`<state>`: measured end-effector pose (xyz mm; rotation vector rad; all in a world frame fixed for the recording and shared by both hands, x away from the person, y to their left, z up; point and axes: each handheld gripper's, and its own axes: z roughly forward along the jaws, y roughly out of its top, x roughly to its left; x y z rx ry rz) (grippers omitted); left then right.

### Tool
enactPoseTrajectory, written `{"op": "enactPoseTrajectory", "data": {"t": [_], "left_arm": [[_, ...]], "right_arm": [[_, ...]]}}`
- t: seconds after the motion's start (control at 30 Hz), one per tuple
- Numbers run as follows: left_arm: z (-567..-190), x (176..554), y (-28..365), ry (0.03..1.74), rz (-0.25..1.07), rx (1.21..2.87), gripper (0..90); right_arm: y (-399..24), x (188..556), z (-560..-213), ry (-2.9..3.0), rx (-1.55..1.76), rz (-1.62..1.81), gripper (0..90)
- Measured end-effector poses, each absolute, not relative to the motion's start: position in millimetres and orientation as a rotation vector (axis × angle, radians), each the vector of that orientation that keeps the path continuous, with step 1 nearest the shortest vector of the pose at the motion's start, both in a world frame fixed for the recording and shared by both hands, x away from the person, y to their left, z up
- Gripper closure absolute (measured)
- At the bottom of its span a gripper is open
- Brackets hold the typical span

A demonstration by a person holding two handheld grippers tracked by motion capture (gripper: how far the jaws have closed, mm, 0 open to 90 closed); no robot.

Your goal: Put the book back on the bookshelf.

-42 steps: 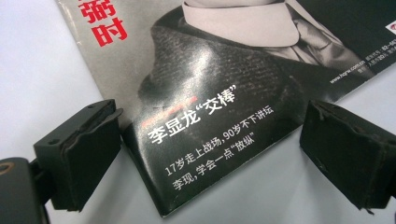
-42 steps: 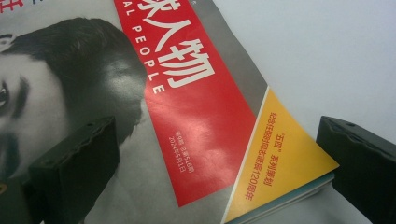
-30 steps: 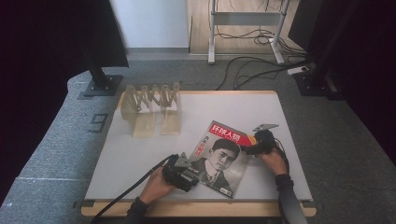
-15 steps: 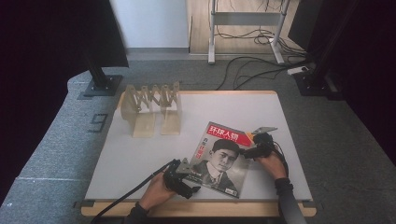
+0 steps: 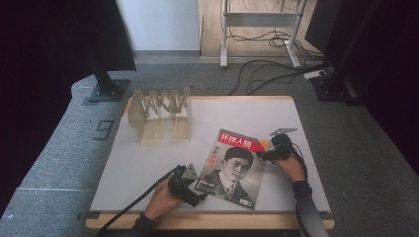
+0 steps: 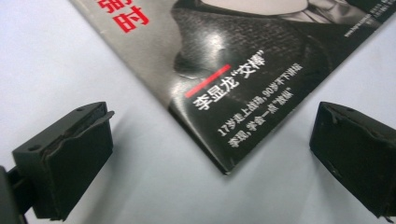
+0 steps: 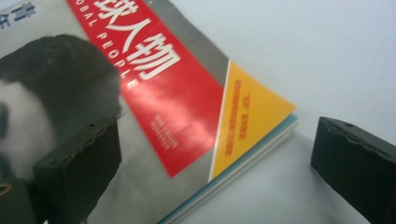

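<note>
While the magazine, with its red masthead and portrait cover, lies flat on the white counter, our left gripper has just been opening, its jaws wide and empty at the near corner; our right gripper gapes at the top corner.

High view overhead; gripper views close, sharing magazine.

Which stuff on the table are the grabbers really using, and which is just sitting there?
In use:
- magazine
- left gripper, jaws just opened wide, its corner lying between them untouched
- right gripper, jaws open around the far corner

Just sitting there:
- wooden folding rack
- floor cables
</note>
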<state>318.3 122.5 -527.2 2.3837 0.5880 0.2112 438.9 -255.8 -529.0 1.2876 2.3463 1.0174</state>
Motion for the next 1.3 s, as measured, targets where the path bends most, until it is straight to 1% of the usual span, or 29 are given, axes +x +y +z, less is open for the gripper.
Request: {"op": "enactPoseTrajectory", "data": {"t": [0.17,0.3,0.37,0.43,0.5,0.53,0.6,0.63,0.7,0.77,0.8,0.83,1.0,1.03,1.17,1.2,1.3], "left_arm": [[-527.9,319.8,121.5,0.613,0.278,2.361,0.0],[-528.2,321.5,121.4,0.621,0.264,2.361,0.0],[-528.5,323.2,121.5,0.631,0.243,2.362,0.0],[-528.4,323.9,121.6,0.632,0.237,2.364,0.0],[-528.4,324.3,121.4,0.635,0.237,2.364,0.0],[-528.4,324.3,121.4,0.635,0.237,2.365,0.0],[-528.5,324.5,121.4,0.636,0.236,2.364,0.0],[-528.5,324.5,121.3,0.638,0.235,2.364,0.0],[-528.5,324.6,121.3,0.637,0.236,2.364,0.0],[-528.5,324.6,121.3,0.637,0.236,2.364,0.0],[-528.5,324.6,121.2,0.636,0.236,2.365,0.0],[-528.5,324.6,121.2,0.637,0.236,2.365,0.0],[-528.6,324.5,121.2,0.636,0.236,2.365,0.0],[-528.6,324.5,121.2,0.636,0.236,2.365,0.0],[-528.6,324.5,121.2,0.635,0.235,2.365,0.0],[-528.6,324.4,121.2,0.635,0.236,2.365,0.0],[-528.6,324.3,121.2,0.634,0.236,2.364,0.0]], "right_arm": [[-253.1,448.6,-528.8,2.355,1.272,0.993,1.4],[-251.1,451.6,-528.0,2.357,1.272,0.970,4.1],[-250.1,450.5,-527.0,2.363,1.269,0.972,8.0],[-251.0,449.2,-524.8,2.380,1.270,1.010,14.3],[-252.7,449.4,-523.8,2.380,1.300,1.042,14.6],[-253.9,450.0,-522.9,2.380,1.310,1.042,17.7],[-254.1,450.3,-522.2,2.374,1.323,1.039,18.5],[-253.9,450.2,-521.5,2.371,1.336,1.036,20.3],[-254.5,450.0,-519.5,2.362,1.343,1.022,26.3],[-256.1,449.4,-516.7,2.337,1.358,1.021,34.8],[-258.4,448.2,-512.5,2.316,1.378,1.055,43.1],[-258.4,448.2,-512.5,2.316,1.378,1.055,43.1],[-258.3,445.7,-503.1,2.307,1.376,1.061,60.2],[-257.1,445.3,-501.5,2.308,1.375,1.038,65.6],[-255.7,444.2,-497.2,2.291,1.371,0.994,81.4],[-255.8,443.7,-495.5,2.292,1.372,1.000,83.5],[-254.2,442.5,-490.8,2.302,1.368,0.984,85.2]]}}
